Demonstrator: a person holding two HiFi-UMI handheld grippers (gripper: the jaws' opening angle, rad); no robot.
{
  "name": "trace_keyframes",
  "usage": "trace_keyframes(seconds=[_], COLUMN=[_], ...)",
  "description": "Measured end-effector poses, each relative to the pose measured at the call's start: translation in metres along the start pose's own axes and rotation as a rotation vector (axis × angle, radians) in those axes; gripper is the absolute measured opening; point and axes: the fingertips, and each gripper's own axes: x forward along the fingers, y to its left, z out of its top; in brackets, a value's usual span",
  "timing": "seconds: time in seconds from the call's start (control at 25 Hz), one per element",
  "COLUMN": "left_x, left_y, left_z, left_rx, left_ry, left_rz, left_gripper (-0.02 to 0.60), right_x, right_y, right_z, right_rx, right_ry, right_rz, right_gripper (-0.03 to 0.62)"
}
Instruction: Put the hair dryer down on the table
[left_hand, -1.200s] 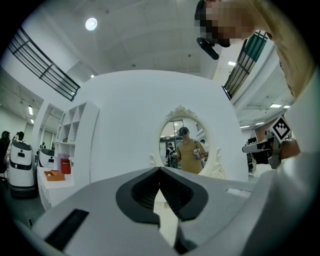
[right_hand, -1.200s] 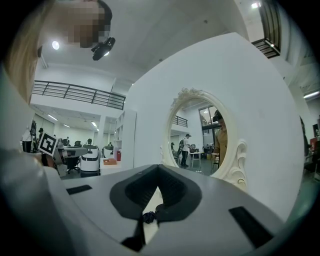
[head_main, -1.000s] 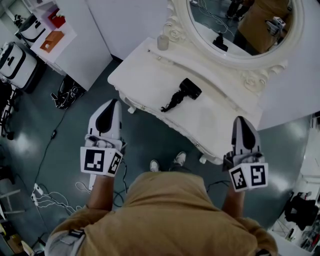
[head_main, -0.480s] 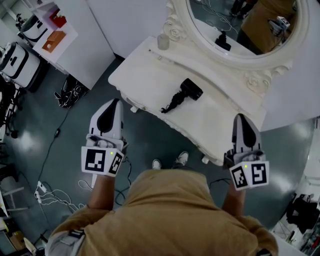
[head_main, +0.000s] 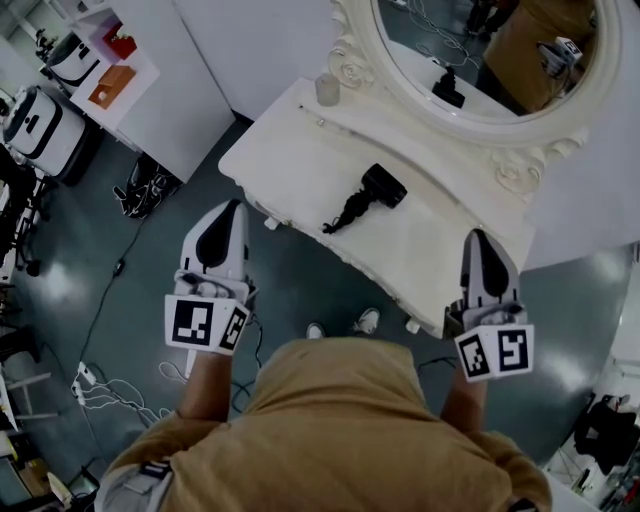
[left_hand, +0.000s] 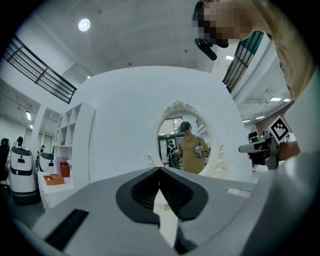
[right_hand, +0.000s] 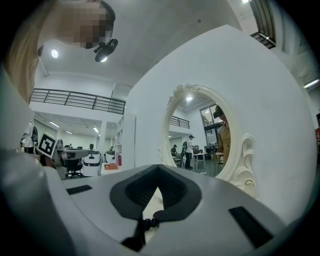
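**A:** Where is the hair dryer (head_main: 380, 187)?

**B:** It lies flat on the white table (head_main: 290, 160), clear of both grippers. In the head view it is at about twelve o'clock from the person, with the black body toward two o'clock and its bunched cord (head_main: 345, 213) trailing toward eight o'clock, near the table's front edge.

**A:** And the left gripper (head_main: 234, 206)?

**B:** It is over the grey floor (head_main: 120, 300), short of the table, with the dryer at roughly two o'clock from its tip. In the left gripper view the jaws are pressed together, tips meeting, with nothing between them.

**A:** And the right gripper (head_main: 478, 238)?

**B:** Its tip sits at the table's front edge, and the dryer is at about ten o'clock from it. Its jaws are also pressed together and pinch nothing. The dark cord seen low in its own view lies beyond the jaws.

**A:** What else is on the table?

**B:** An oval mirror (head_main: 480, 50) in a carved white frame stands at the back, at one o'clock from the dryer. A small cup (head_main: 327, 88) is at eleven o'clock.
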Motion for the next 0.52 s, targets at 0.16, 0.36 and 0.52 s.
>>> trace_keyframes(seconds=[0.16, 0.36, 0.52], left_x=[0.002, 0.003, 0.006], left_y=[-0.001, -0.002, -0.004], left_z=[0.004, 0.004, 0.004], left_rx=[0.006, 0.006, 0.006], left_ry=[0.0, 0.006, 0.009], left_rz=[0.005, 0.018, 0.025], left_gripper=[0.005, 0.004, 0.005], right_x=[0.004, 0.009, 0.012], right_y=[-0.001, -0.004, -0.008], right_z=[0.0, 0.0, 0.0], right_rx=[0.003, 0.009, 0.009], right_ry=[-0.005, -0.01, -0.012], right_rz=[0.01, 0.025, 0.033], right_gripper=[0.003, 0.003, 0.003])
